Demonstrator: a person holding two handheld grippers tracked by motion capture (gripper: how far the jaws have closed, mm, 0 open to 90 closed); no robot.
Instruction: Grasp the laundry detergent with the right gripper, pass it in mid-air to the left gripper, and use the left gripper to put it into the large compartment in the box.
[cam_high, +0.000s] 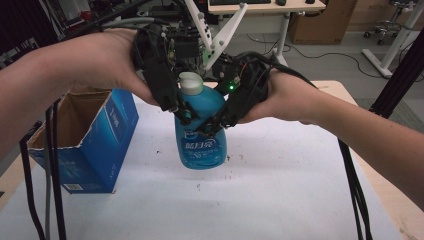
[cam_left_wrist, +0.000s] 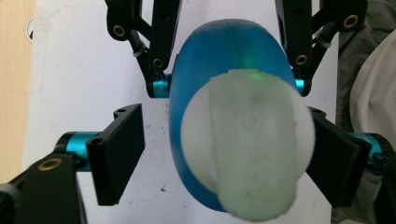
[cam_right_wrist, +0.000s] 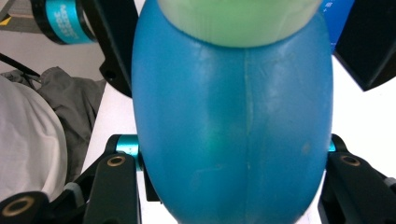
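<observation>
A white-covered worktop (cam_high: 280, 190) lies below both tools, and an opened blue carton (cam_high: 87, 142) stands on it off to the outer side of the left tool (cam_high: 181, 112), its mouth turned up, seemingly the source or destination of the bottle. Between the two tools hangs a blue detergent bottle (cam_high: 201, 135) with a pale flip cap (cam_high: 191, 83), upright and apparently lifted clear of the worktop. The right tool (cam_high: 215, 125) is clenched on the bottle's body, its jaws pressing either flank and carrying the weight. The left tool straddles the neck end just under the cap; one pad (cam_left_wrist: 119, 151) stands visibly apart from the plastic, so this tool is released, likely positioned to steady the bottle or take it over.
</observation>
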